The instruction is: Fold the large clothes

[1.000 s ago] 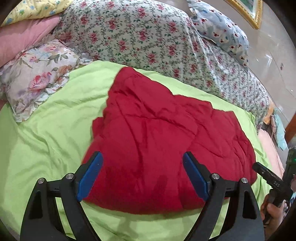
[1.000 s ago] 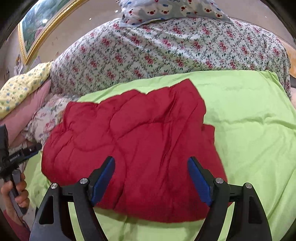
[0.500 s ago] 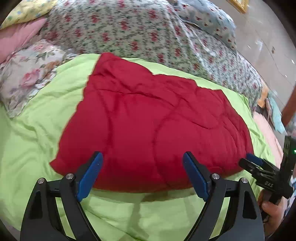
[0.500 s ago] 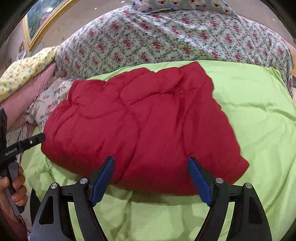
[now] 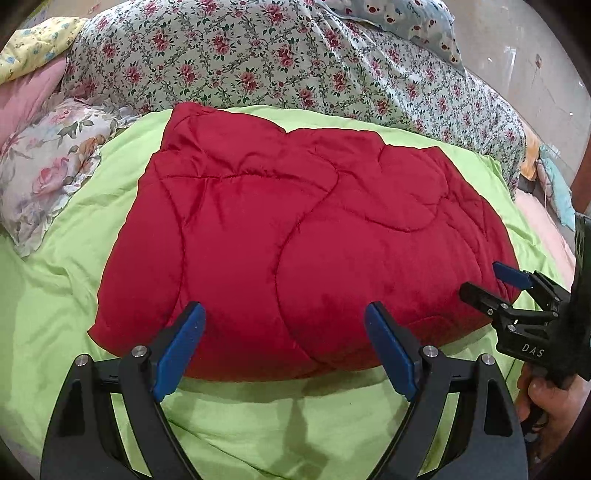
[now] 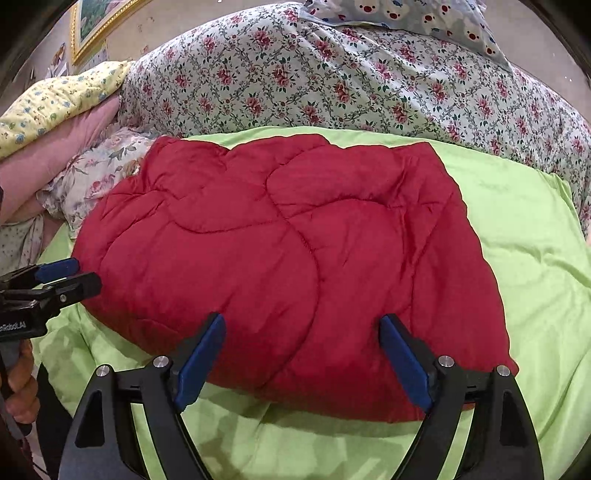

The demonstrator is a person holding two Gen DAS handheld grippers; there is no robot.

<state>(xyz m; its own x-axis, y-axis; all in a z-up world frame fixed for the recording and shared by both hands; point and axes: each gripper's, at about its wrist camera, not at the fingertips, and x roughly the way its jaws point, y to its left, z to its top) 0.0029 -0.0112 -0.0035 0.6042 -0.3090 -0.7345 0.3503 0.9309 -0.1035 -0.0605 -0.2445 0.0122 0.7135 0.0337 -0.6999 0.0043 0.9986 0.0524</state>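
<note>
Both claws gaping, empty; left claw, right claw over red quilt near edge

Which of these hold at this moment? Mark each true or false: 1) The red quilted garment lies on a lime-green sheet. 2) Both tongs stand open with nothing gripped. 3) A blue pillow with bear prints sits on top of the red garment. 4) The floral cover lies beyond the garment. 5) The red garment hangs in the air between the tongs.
1) True: the red quilted garment rests on the lime-green sheet.
2) True: left tongs and right tongs are open and empty.
3) False: the blue bear-print pillow sits far back on the floral cover.
4) True.
5) False: it lies on the sheet.
</note>
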